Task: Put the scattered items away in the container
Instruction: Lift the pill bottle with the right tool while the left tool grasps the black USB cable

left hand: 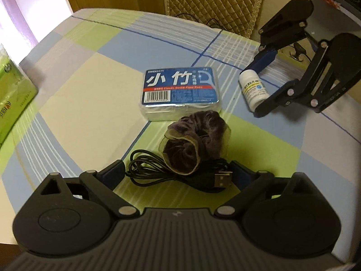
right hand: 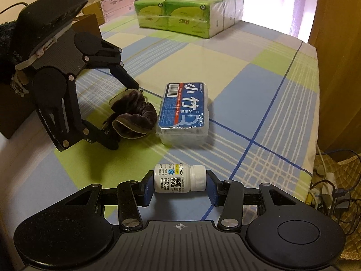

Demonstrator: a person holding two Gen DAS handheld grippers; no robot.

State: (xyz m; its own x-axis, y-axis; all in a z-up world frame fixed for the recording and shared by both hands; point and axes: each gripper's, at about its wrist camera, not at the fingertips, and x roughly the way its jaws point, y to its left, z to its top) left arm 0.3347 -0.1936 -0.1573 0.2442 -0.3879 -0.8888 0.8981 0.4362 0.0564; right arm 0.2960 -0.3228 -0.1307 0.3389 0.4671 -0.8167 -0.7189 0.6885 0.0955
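Checked cloth (left hand: 94, 72) in blue, green and cream covers the surface, and every loose item sits on it toward the middle. The right gripper (right hand: 179, 184) has its two blue pads pressed against the ends of a small white pill bottle (right hand: 178, 178), one on the base and one on the cap, with the bottle lying on its side across the jaws. Seen from the left wrist, that same bottle (left hand: 253, 89) lies low at the cloth, near the cloth's right edge.

The left gripper (left hand: 178, 171) is spread wide, holding nothing; its fingers straddle a coiled black USB cable (left hand: 158, 171) and the near part of a dark velvet scrunchie (left hand: 194, 137), which lies partly over the cable. Just beyond the scrunchie, touching or nearly touching it, a clear box of dental floss picks (left hand: 180, 90) lies flat with its blue label up.

From the right wrist view, bare cloth runs between the floss box (right hand: 183, 115) and a wrapped pack of green tissue packets (right hand: 191, 11) at the far end; the right-hand side of the cloth is open up to its edge, beyond which cords (right hand: 327, 192) hang by a wooden panel. A brown box (right hand: 13, 117) stands at the left edge behind the left gripper (right hand: 121, 117); whether it is the container cannot be told.
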